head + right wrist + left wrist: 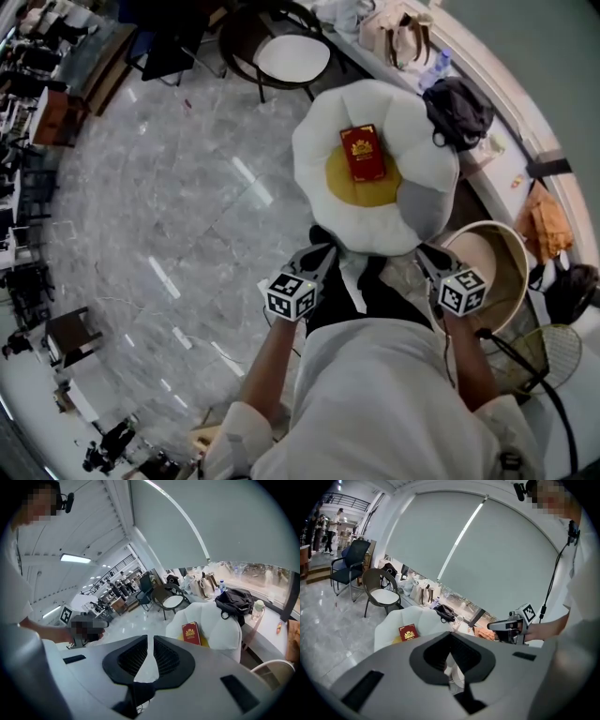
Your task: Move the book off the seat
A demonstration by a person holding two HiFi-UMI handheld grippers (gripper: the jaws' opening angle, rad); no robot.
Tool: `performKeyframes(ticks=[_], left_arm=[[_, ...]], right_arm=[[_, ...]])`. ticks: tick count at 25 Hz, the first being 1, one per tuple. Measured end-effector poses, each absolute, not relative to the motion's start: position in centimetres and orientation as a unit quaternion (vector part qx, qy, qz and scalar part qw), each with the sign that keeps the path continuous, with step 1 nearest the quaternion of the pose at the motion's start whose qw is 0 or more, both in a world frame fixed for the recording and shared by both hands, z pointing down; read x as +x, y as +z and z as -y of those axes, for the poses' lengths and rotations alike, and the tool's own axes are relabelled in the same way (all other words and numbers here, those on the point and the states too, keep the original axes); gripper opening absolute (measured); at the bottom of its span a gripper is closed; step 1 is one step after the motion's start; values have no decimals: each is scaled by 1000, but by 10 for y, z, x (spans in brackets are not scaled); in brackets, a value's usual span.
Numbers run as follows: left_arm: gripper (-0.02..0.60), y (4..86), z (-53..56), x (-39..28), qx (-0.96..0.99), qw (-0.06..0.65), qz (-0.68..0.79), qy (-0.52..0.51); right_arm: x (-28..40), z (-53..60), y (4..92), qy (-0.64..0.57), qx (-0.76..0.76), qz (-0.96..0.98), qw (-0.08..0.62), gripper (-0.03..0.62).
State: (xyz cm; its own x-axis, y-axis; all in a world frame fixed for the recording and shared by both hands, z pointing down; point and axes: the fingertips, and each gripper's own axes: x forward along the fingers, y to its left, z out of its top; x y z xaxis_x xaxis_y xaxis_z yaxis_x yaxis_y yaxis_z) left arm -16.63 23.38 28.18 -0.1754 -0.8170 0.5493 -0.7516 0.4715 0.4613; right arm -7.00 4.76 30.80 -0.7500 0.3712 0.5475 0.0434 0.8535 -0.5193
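Note:
A red book (363,153) with a gold crest lies flat on the yellow middle of a white, egg-shaped cushion seat (314,141). Both grippers hover short of the seat's near edge, apart from the book. My left gripper (323,255) is shut and empty, and my right gripper (427,255) is likewise shut with nothing in it. In the left gripper view the closed left gripper (450,637) points past the book (408,633), with the right gripper (506,626) off to the side. In the right gripper view the book (191,633) lies beyond the closed right gripper (150,640), on the seat (220,623).
A black bag (459,108) rests against the seat's far right side by the curved window ledge (487,56). A round beige tub (506,253) stands right of the seat. A brown chair (286,56) is behind it. Marble floor (169,206) spreads to the left.

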Motion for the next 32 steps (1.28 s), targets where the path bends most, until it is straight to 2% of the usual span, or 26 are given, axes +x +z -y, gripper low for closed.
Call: performKeyframes(ticks=[8, 26, 32], left_arm=[[3, 325, -230, -232, 514, 414, 747, -75], [6, 524, -187, -364, 545, 451, 703, -71], [49, 601, -171, -388, 554, 470, 683, -74]], right_arm=[[-119, -42, 343, 256, -84, 900, 342, 58], [-254, -40, 518, 286, -52, 887, 358, 60], [-289, -29, 591, 294, -51, 881, 368, 76]])
